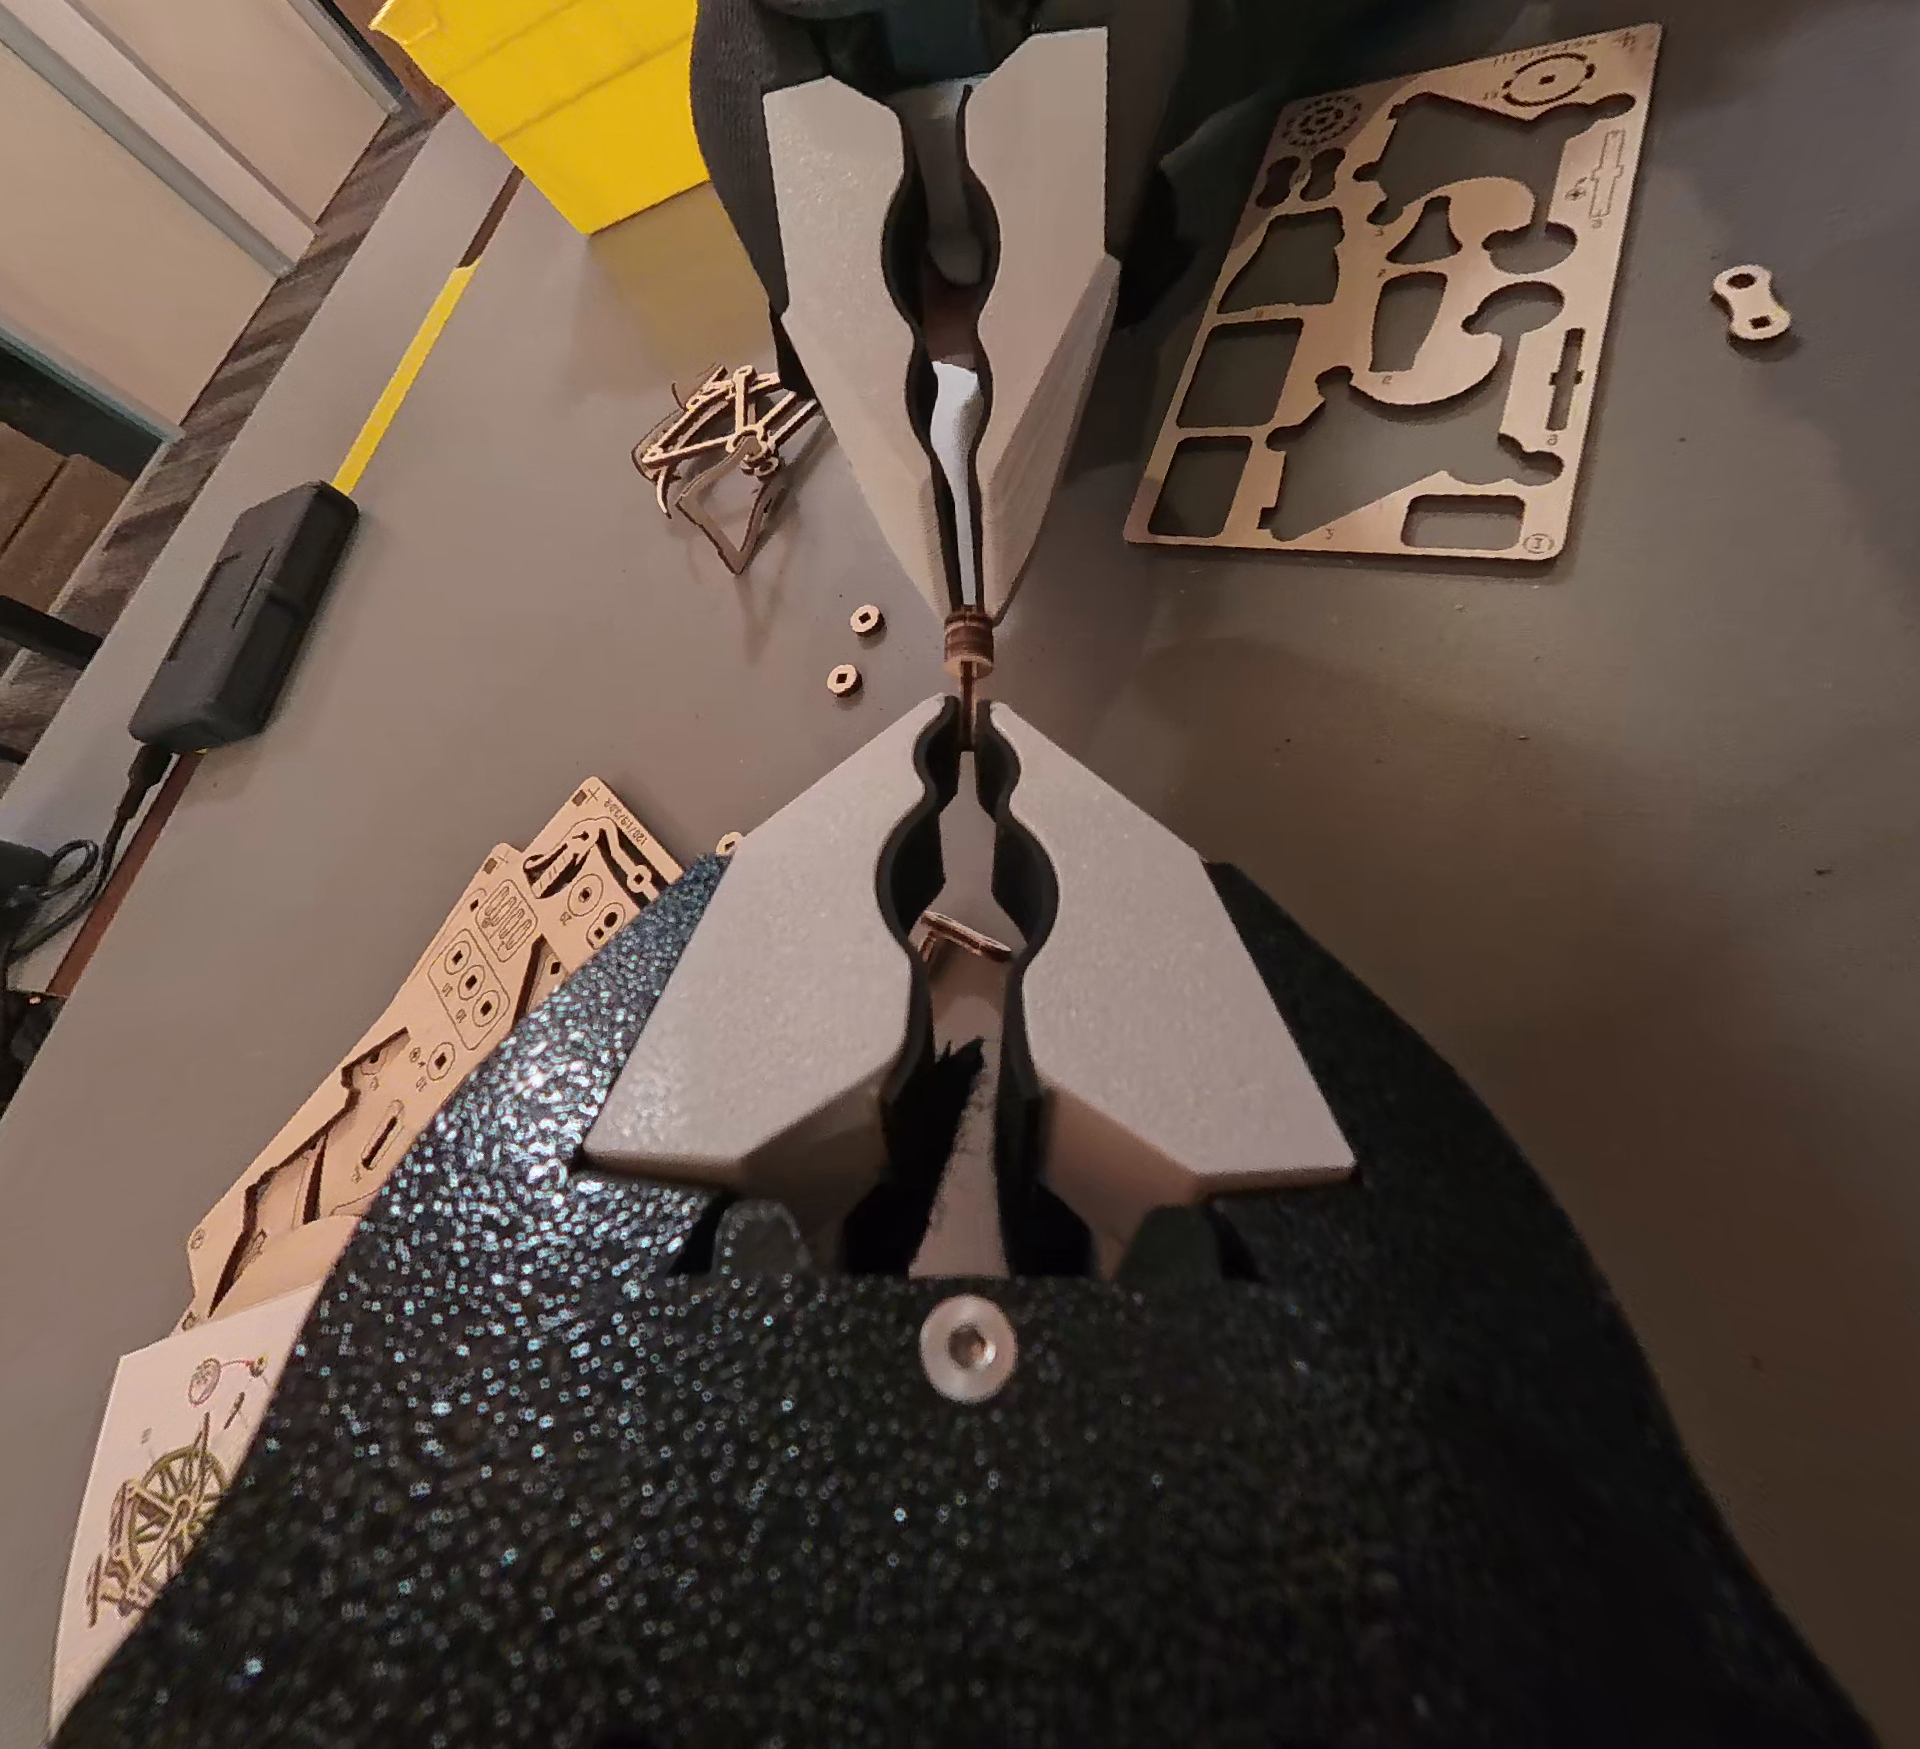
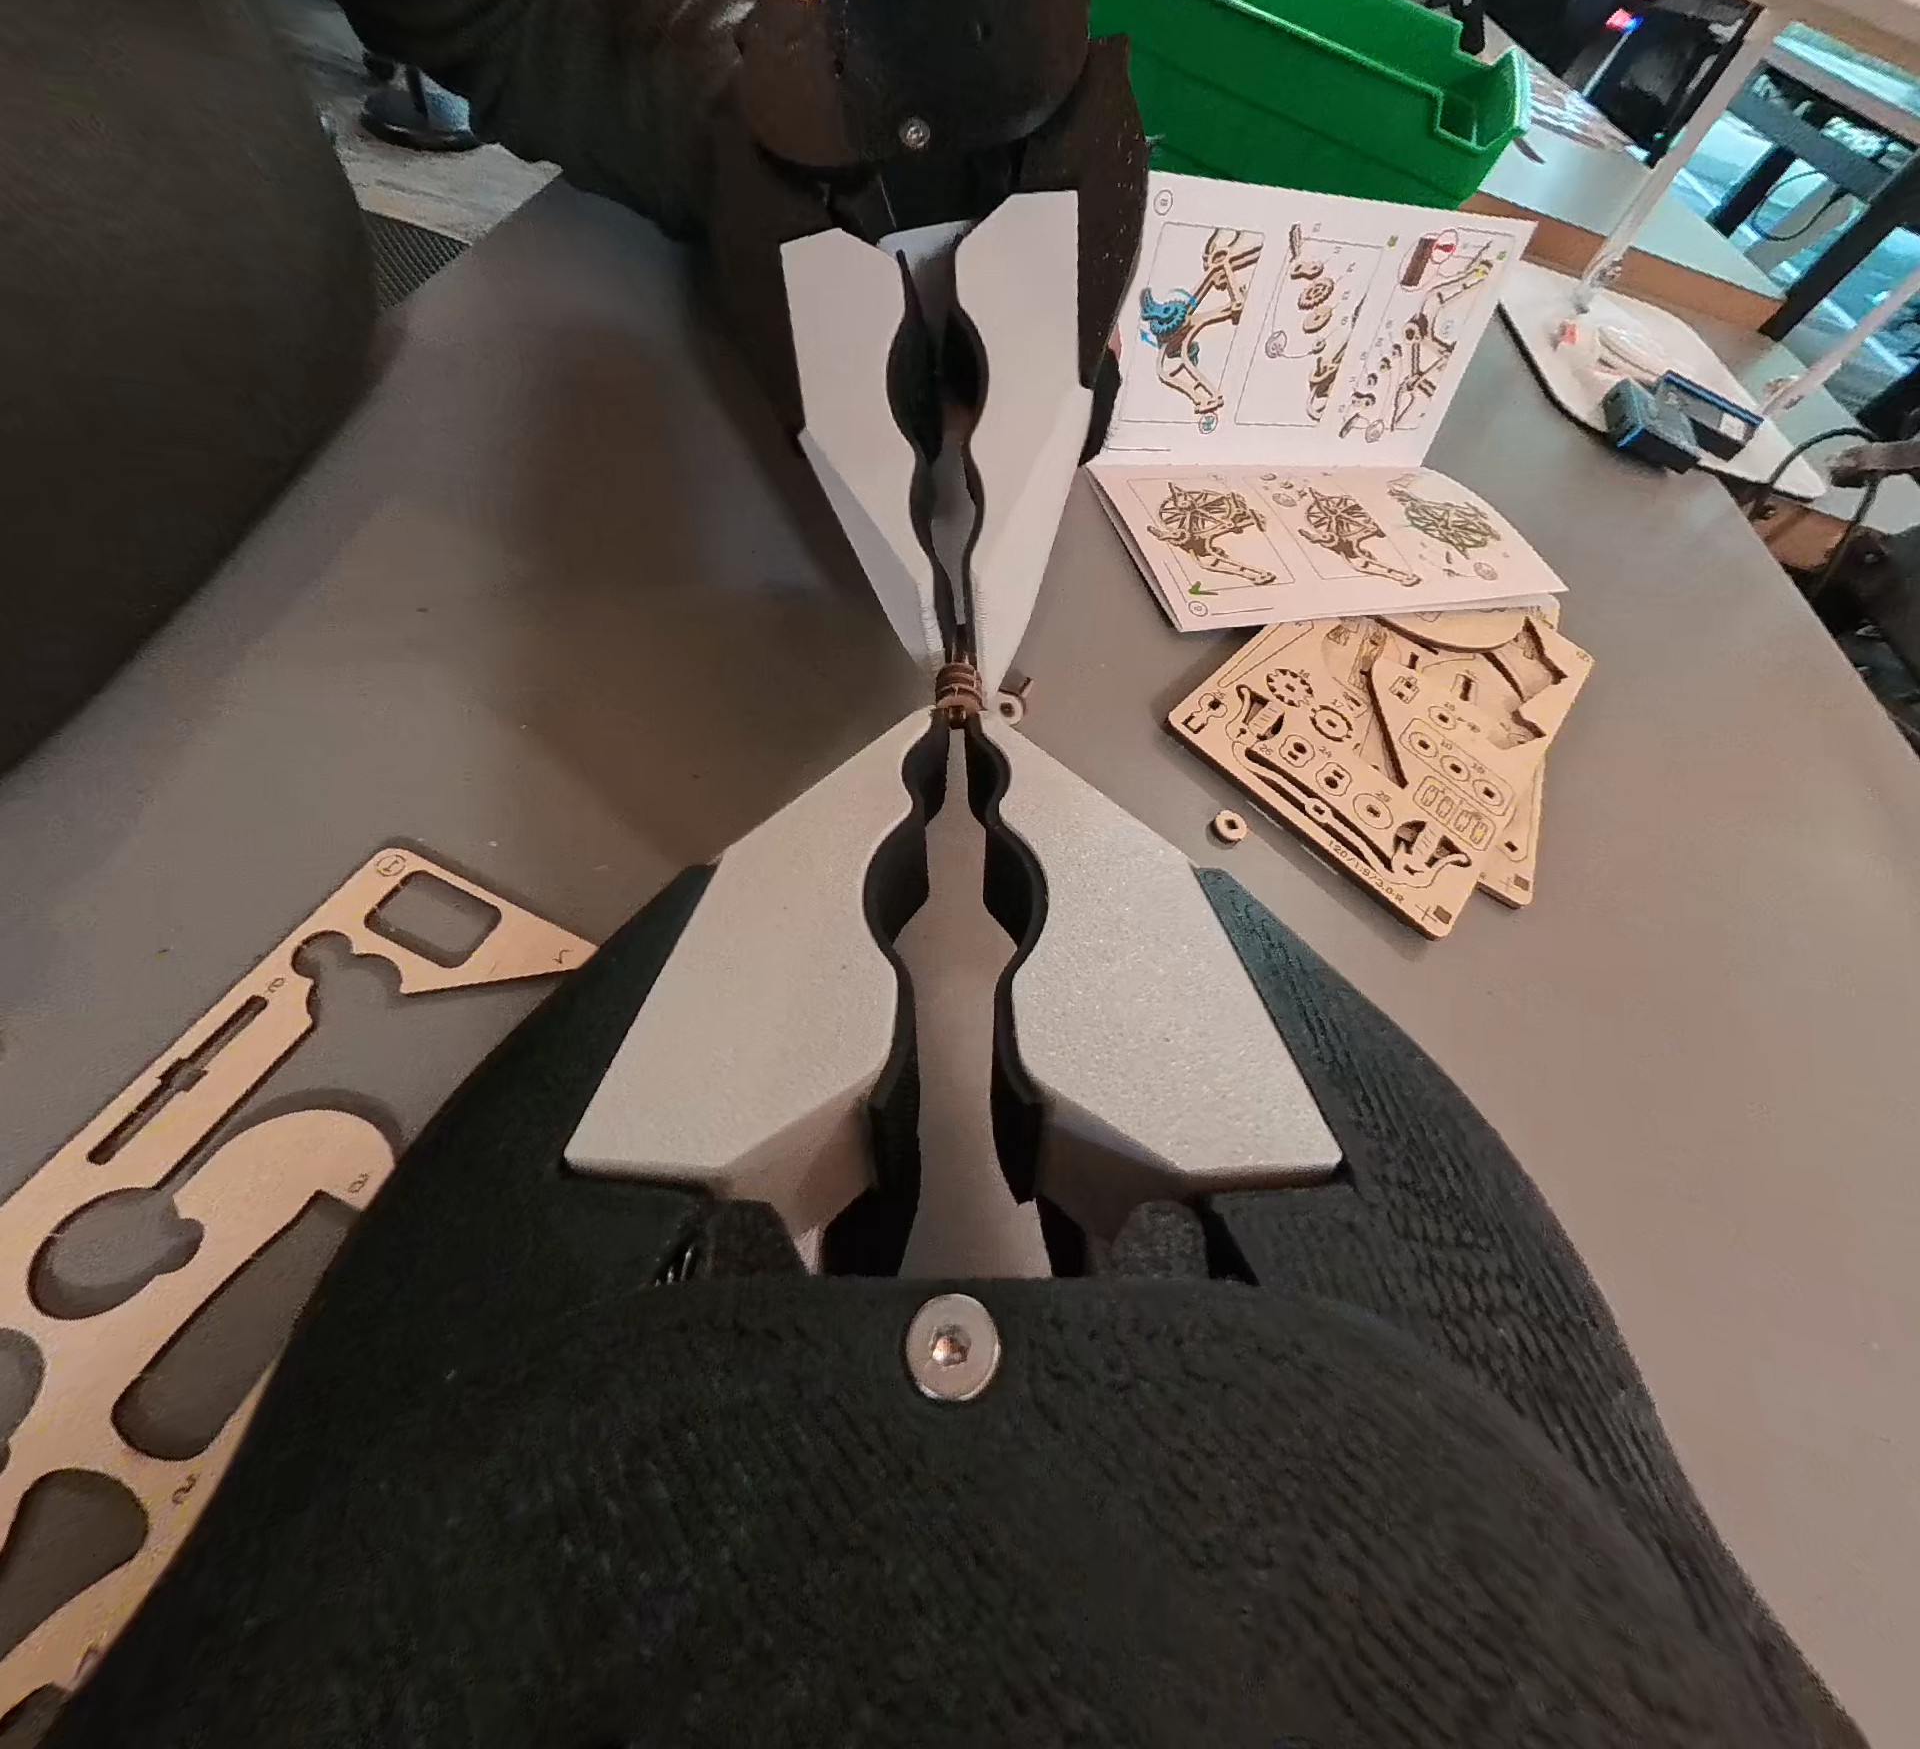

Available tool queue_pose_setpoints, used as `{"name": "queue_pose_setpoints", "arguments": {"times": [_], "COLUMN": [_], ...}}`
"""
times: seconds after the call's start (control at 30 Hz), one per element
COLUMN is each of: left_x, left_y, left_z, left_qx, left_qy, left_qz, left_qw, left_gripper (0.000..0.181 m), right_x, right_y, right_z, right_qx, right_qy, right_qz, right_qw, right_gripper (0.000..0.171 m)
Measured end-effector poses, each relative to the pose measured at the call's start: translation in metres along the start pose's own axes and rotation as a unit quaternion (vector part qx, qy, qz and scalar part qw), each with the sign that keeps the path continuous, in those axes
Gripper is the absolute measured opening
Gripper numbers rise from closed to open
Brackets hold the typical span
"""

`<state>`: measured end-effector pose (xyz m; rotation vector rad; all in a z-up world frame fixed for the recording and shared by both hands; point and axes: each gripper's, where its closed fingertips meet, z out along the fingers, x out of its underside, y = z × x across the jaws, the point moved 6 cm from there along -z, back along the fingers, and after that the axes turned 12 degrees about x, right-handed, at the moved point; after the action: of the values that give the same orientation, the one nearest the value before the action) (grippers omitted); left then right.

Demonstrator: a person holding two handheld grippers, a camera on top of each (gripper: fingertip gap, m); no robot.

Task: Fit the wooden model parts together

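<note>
A small wooden peg with stacked washers [image 1: 966,645] is held between both grippers above the grey table [image 1: 1455,868]. My left gripper [image 1: 966,720] is shut on the thin end of the peg. My right gripper [image 1: 971,608] comes in from the opposite side, tip to tip, and is shut on the other end. In the right wrist view the same peg [image 2: 958,686] sits between my right gripper [image 2: 954,731] and the left gripper [image 2: 961,645]. Two loose washers [image 1: 865,621] lie just left of the tips. A partly built wooden frame [image 1: 717,452] lies beyond them.
A punched-out wooden sheet [image 1: 1392,297] and a small link piece [image 1: 1753,304] lie on the right, with a yellow bin [image 1: 551,16] behind. Part sheets [image 2: 1382,764], an open instruction booklet [image 2: 1320,411], a loose washer [image 2: 1229,826] and a green bin [image 2: 1278,47] lie on the other side. A black box [image 1: 249,619] sits at the table edge. Both grippers' tips are close together, under 4 cm apart.
</note>
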<state>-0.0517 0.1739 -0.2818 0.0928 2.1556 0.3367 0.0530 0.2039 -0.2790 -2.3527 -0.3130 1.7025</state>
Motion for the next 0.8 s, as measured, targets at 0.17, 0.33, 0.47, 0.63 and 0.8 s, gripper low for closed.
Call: {"name": "queue_pose_setpoints", "arguments": {"times": [0.17, 0.33, 0.47, 0.63, 0.8], "left_x": [-0.0004, 0.0017, 0.0008, 0.0001, -0.0006], "left_y": [0.0003, 0.0022, 0.0018, 0.0026, 0.0026], "left_z": [-0.0004, -0.0003, -0.0006, -0.0017, -0.0022], "left_qx": [-0.002, -0.004, -0.005, -0.006, -0.006], "left_qy": [-0.002, -0.001, -0.004, -0.008, -0.011], "left_qz": [0.001, -0.006, -0.002, -0.003, -0.005], "left_qw": [1.0, 1.0, 1.0, 1.0, 1.0], "left_gripper": [0.0, 0.0, 0.0, 0.0, 0.0], "right_x": [-0.0004, -0.0013, -0.0015, -0.002, -0.0021], "right_y": [-0.0002, -0.0002, 0.0003, -0.0007, -0.0011], "right_z": [-0.0003, -0.0007, -0.0002, -0.0006, -0.0005], "right_qx": [0.004, 0.012, 0.02, 0.025, 0.03], "right_qy": [-0.005, -0.012, -0.014, -0.019, -0.02], "right_qz": [-0.006, -0.014, -0.024, -0.024, -0.026], "right_qw": [1.0, 1.0, 0.999, 0.999, 0.999], "right_gripper": [0.001, 0.004, 0.003, 0.002, 0.002]}}
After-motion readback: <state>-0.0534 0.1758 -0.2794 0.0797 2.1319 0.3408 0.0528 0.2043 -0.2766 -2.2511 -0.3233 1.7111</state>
